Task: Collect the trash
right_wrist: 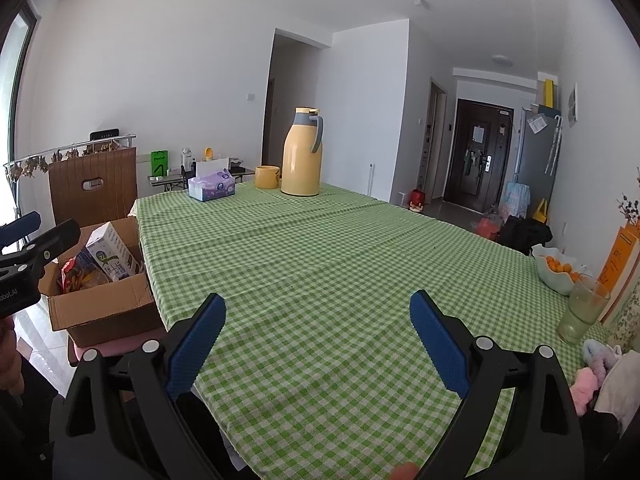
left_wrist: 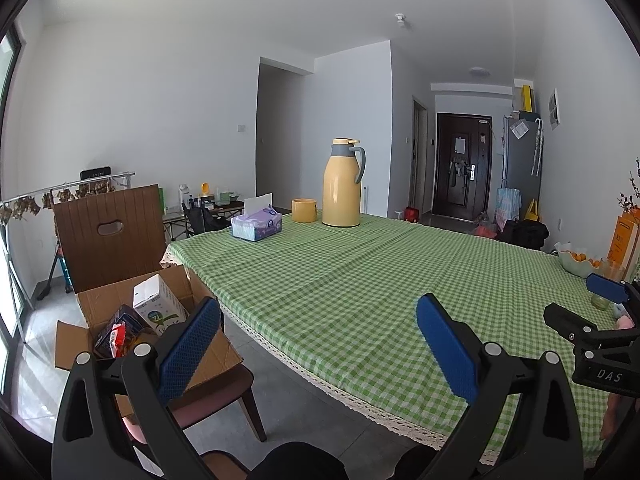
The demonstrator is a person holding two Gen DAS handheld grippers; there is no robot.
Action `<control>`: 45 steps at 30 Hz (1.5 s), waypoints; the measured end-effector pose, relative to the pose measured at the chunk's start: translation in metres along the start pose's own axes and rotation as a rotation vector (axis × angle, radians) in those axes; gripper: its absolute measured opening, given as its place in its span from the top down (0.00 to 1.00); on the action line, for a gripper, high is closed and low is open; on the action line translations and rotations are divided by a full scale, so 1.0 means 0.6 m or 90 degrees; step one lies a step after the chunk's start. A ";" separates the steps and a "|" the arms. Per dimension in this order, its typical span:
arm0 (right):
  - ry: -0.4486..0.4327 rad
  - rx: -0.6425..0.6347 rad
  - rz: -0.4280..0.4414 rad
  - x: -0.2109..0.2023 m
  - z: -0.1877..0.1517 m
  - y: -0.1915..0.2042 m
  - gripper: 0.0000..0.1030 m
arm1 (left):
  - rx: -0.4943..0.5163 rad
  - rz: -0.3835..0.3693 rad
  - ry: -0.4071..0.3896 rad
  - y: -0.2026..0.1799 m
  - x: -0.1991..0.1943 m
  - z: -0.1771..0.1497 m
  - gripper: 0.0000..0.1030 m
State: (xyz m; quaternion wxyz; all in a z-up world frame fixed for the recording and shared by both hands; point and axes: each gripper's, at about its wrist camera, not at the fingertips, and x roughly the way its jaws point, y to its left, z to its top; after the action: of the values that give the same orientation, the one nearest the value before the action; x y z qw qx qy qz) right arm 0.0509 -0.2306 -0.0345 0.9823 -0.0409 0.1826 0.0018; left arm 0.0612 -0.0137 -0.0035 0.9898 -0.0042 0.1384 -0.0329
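The table (right_wrist: 320, 280) carries a green checked cloth. At its far edge stand a yellow thermos jug (right_wrist: 301, 152), a yellow cup (right_wrist: 267, 177) beside it and a purple tissue box (right_wrist: 211, 185) nearer the far left corner. At the right edge are a bowl of oranges (right_wrist: 554, 274), a glass (right_wrist: 582, 308) and a pink fluffy thing (right_wrist: 586, 388). The middle of the cloth is bare, so nothing stands before the claws. The cardboard box (left_wrist: 160, 320) sits on a chair (left_wrist: 224, 392) beside the left edge of the table; inside it lie a white carton (left_wrist: 158, 306) and some coloured packets (left_wrist: 120, 330). The left gripper (left_wrist: 316, 344) hangs over the near left corner, fingers wide apart, holding nothing. The right gripper (right_wrist: 318, 340) hangs over the near edge, also spread wide and empty
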 end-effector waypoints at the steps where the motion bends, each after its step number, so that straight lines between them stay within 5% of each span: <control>1: 0.001 0.000 -0.002 0.000 0.000 -0.001 0.13 | 0.000 -0.001 0.000 -0.001 0.001 -0.001 0.07; 45: 0.028 -0.005 -0.007 0.038 -0.015 0.004 0.13 | 0.016 -0.011 0.027 -0.002 0.040 -0.019 0.07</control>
State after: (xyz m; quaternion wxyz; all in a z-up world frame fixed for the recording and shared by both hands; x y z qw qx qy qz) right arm 0.0691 -0.2293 -0.0513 0.9778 -0.0461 0.2041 -0.0037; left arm 0.0810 -0.0167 -0.0209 0.9863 0.0081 0.1587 -0.0436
